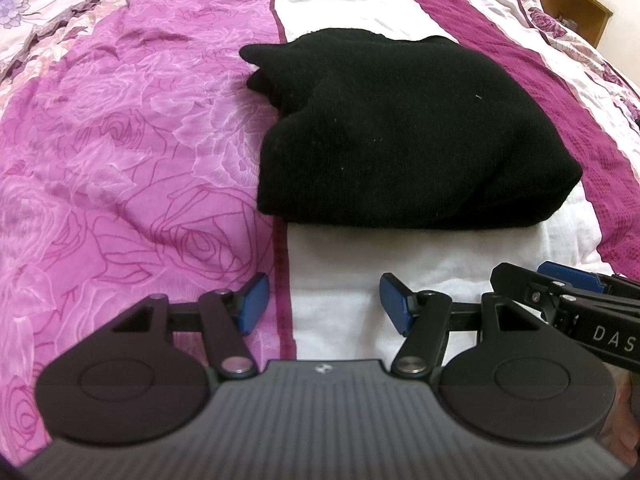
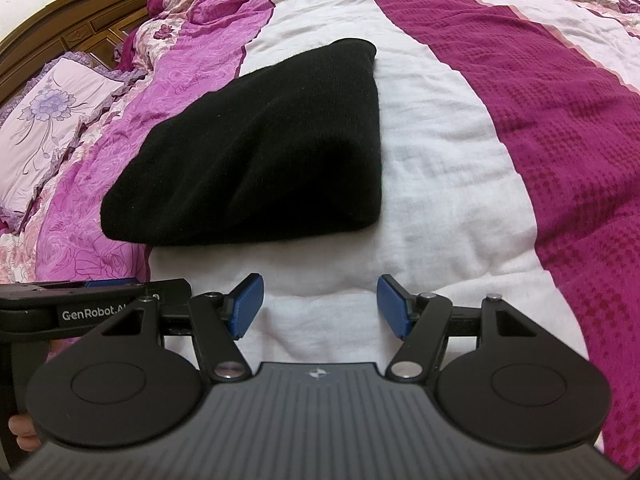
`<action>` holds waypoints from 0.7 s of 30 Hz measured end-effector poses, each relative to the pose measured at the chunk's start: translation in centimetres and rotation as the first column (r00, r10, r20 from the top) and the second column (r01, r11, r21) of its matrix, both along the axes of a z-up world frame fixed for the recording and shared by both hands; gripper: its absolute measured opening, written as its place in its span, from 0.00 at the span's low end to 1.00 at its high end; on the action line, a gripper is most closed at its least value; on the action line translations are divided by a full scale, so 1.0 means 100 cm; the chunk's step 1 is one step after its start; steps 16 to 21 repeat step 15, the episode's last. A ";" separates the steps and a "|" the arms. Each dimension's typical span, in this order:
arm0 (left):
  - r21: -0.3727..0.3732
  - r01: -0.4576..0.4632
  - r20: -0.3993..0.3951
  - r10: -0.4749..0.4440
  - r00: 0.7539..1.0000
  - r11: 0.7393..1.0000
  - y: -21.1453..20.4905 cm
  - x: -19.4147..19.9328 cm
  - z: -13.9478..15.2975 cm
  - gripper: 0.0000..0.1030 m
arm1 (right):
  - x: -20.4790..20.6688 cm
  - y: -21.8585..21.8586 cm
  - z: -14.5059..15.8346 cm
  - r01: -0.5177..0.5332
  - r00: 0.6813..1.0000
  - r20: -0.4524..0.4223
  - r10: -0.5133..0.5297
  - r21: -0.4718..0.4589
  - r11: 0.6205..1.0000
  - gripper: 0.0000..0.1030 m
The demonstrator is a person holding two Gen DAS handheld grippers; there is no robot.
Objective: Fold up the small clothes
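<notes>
A black knit garment [image 1: 396, 132] lies folded into a thick bundle on the bed, across the white stripe and the pink floral stripe. It also shows in the right wrist view [image 2: 260, 152]. My left gripper [image 1: 322, 304] is open and empty, just short of the bundle's near edge. My right gripper [image 2: 320, 306] is open and empty, near the bundle's near right corner. The right gripper also shows at the right edge of the left wrist view [image 1: 568, 292]. The left gripper shows at the left edge of the right wrist view [image 2: 92, 300].
The bed cover has a white stripe [image 2: 440, 160], a pink floral stripe [image 1: 140, 140] and a dark magenta stripe [image 2: 560, 120]. A floral pillow [image 2: 52, 112] and wooden headboard [image 2: 80, 24] lie far left. A wooden cabinet [image 1: 576, 4] stands beyond the bed.
</notes>
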State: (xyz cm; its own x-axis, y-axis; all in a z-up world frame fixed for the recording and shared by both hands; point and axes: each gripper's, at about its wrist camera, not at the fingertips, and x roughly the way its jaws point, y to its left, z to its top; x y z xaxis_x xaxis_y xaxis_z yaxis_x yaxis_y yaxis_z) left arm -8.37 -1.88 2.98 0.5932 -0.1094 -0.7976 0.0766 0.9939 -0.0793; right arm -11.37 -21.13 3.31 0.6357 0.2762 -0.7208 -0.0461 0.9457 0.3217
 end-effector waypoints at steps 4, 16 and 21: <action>0.002 -0.001 0.000 0.001 1.000 1.000 0.000 -0.001 -0.001 0.61 | 0.000 0.000 0.000 0.000 1.000 0.000 0.000 0.000 1.000 0.68; 0.004 0.001 -0.002 -0.001 1.000 1.000 0.000 -0.001 -0.001 0.61 | 0.000 0.000 0.000 0.000 1.000 0.000 0.000 0.001 1.000 0.68; 0.004 0.001 -0.002 -0.001 1.000 1.000 0.000 -0.001 -0.001 0.61 | 0.000 0.000 0.000 0.000 1.000 0.000 0.000 0.001 1.000 0.68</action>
